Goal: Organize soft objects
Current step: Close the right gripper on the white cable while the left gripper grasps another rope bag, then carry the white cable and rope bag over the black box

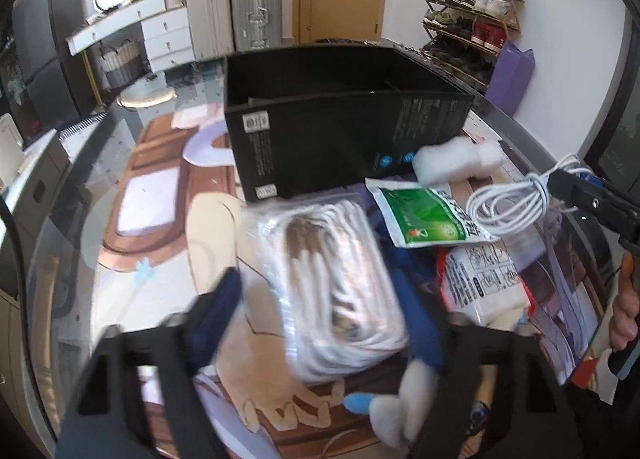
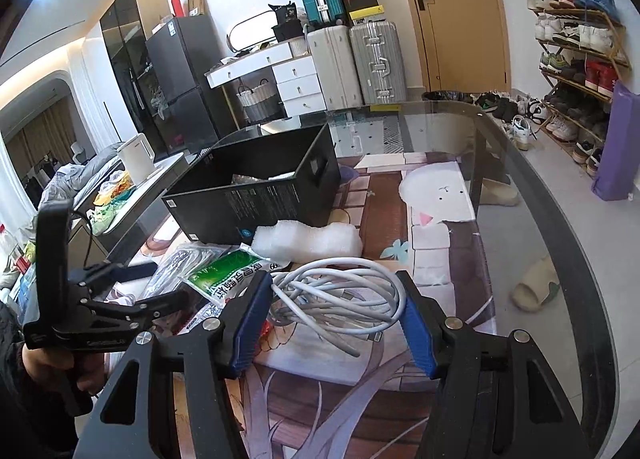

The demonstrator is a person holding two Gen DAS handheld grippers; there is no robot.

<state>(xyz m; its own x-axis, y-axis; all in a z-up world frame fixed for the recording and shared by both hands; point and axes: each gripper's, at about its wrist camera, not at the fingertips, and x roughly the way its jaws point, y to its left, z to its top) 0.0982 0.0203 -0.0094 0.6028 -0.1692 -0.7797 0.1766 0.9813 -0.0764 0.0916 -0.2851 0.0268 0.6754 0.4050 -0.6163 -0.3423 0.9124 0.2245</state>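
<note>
A black open box (image 1: 340, 139) stands on the glass table (image 2: 552, 243); it also shows in the right wrist view (image 2: 256, 199). My left gripper (image 1: 320, 315) is open around a clear bag of white rope (image 1: 336, 291), blurred. My right gripper (image 2: 336, 323) is open, its blue pads (image 2: 250, 323) on either side of a coiled white cable (image 2: 340, 291), which also shows in the left wrist view (image 1: 516, 203). A white foam piece (image 2: 308, 239), a green packet (image 2: 228, 271) and a printed packet (image 1: 484, 279) lie in front of the box.
A printed mat (image 2: 432, 219) lies under the glass. A small white and blue plush (image 1: 392, 407) lies by my left gripper. Suitcases (image 2: 372, 63), a white dresser (image 2: 288, 79) and a shoe rack (image 2: 576, 59) stand behind the table. A slipper (image 2: 536, 287) lies on the floor.
</note>
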